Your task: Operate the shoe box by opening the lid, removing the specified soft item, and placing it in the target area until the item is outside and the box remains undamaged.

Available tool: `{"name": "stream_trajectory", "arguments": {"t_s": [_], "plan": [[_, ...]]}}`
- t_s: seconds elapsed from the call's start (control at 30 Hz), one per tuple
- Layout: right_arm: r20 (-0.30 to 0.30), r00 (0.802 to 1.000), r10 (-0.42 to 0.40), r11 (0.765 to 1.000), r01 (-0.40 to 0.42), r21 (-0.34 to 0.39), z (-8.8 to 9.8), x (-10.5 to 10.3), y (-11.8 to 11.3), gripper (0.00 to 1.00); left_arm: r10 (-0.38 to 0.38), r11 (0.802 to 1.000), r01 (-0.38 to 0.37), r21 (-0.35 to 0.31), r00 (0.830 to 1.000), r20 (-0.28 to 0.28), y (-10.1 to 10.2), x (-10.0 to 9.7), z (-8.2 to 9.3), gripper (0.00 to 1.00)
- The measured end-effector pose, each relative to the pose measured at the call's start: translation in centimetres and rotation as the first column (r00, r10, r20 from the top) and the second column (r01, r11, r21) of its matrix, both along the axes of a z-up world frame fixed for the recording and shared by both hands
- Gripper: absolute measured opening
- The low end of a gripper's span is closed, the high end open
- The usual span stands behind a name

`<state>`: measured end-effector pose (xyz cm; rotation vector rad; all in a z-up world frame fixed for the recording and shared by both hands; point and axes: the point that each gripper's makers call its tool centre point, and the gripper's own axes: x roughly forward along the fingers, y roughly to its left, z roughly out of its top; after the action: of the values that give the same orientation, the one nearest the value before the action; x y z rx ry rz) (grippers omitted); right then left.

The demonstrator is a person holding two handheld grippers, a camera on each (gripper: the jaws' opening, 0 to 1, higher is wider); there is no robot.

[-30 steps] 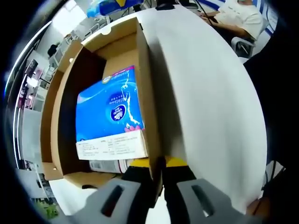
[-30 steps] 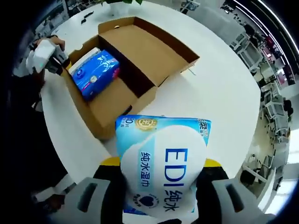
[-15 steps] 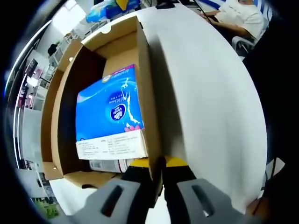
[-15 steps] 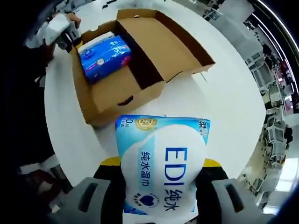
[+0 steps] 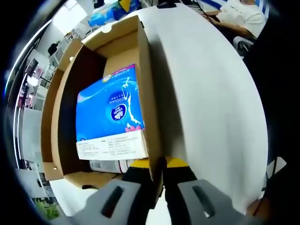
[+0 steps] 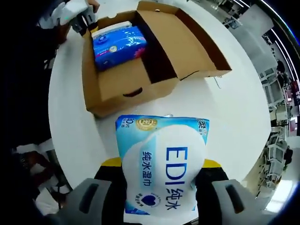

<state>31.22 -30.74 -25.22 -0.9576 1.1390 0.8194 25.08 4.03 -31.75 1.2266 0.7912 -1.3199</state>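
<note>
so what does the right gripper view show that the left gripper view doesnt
Right gripper view: the right hand-held gripper shut on a light blue EDI wet-wipes pack, held above the white table; the whole open shoe box with its lid folded back; the left hand-held gripper at the box's far wall.

Left gripper view: a close look along the box wall that the left hand-held gripper's jaws are clamped on, and a seated person beyond the table.

Both: the cardboard shoe box and the dark blue pack inside it.
</note>
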Motion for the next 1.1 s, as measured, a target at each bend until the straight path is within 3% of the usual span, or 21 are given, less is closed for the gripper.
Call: {"name": "stream_trajectory", "arguments": {"t_s": [0.87, 1.1], "plan": [[-0.061, 0.982, 0.176, 0.984, -0.178, -0.02, -2.7, -0.3, 0.6, 0.58, 0.005, 1.0, -0.005, 0.007, 1.0, 0.003, 0.2, -0.2, -0.1, 0.06], [-0.084, 0.971, 0.224, 0.971, -0.23, -0.065, -3.6, -0.6, 0.1, 0.58, 0.006, 1.0, -0.006, 0.009, 1.0, 0.005, 0.3, -0.2, -0.1, 0.06]]}}
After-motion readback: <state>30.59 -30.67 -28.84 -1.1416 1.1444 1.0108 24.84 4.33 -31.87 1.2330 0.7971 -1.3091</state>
